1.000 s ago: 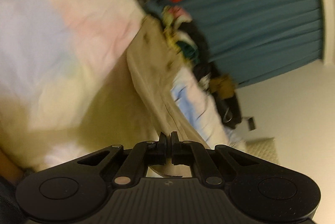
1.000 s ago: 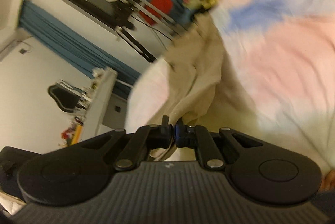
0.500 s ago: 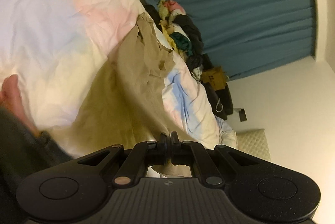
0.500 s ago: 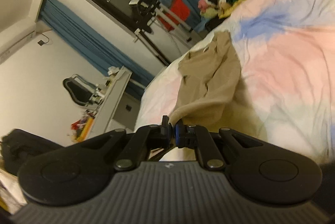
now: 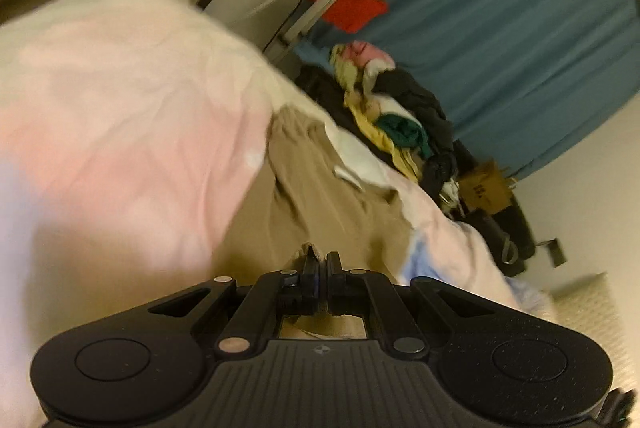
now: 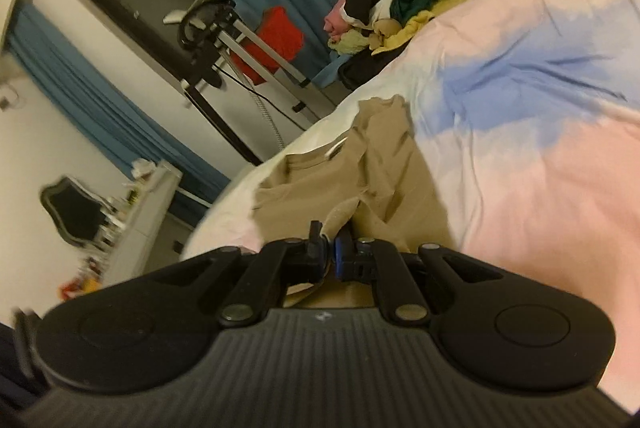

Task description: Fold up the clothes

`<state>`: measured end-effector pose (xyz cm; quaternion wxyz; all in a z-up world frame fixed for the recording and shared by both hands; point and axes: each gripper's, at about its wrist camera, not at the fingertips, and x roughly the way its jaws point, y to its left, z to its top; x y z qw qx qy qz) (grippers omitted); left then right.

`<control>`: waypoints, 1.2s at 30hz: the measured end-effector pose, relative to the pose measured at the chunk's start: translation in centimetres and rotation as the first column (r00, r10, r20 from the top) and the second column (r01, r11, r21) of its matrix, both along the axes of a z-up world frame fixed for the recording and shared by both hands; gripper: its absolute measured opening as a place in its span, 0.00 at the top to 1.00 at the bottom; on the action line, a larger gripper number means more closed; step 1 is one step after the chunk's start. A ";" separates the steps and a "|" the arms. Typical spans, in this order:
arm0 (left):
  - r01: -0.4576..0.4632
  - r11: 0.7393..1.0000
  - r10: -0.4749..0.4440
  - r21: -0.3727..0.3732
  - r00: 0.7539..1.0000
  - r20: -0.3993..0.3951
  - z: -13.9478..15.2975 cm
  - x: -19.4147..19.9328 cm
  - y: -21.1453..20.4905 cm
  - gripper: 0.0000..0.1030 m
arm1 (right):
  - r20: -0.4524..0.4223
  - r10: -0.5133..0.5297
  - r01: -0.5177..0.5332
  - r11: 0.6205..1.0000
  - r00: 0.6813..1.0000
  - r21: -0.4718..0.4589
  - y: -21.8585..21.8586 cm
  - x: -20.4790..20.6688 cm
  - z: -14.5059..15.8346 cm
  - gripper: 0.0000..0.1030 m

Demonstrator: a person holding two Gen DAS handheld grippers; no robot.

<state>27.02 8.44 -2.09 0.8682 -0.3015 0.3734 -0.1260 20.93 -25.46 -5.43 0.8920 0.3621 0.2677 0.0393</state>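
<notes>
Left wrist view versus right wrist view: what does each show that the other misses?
Only the left wrist view shows the brown cardboard box by the curtain. Only the right shows the white desk and dark chair. Both show the tan garment pinched by the left gripper and right gripper, the pastel bedspread, clothes pile and red cloth.

Motion blur smears the pastel bedspread (image 5: 120, 132), and the tan garment's (image 5: 320, 204) near edge hides behind the tongs.
</notes>
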 end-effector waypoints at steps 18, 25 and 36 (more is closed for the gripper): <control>0.095 0.959 -0.104 0.267 0.994 0.020 -4.5 4.4 -4.2 0.76 | -0.025 0.066 -0.071 0.963 0.997 -0.259 1.2 6.5 -6.9 0.89; 0.112 0.950 -0.141 0.292 0.987 0.079 -0.6 -2.1 -4.4 0.42 | 0.032 0.066 -0.052 0.944 0.997 -0.325 2.5 2.4 -3.4 0.36; 0.110 0.927 -0.188 0.359 0.963 0.191 3.3 -11.2 -4.2 0.19 | 0.141 0.052 0.007 0.922 0.989 -0.387 4.5 -6.2 -0.3 0.17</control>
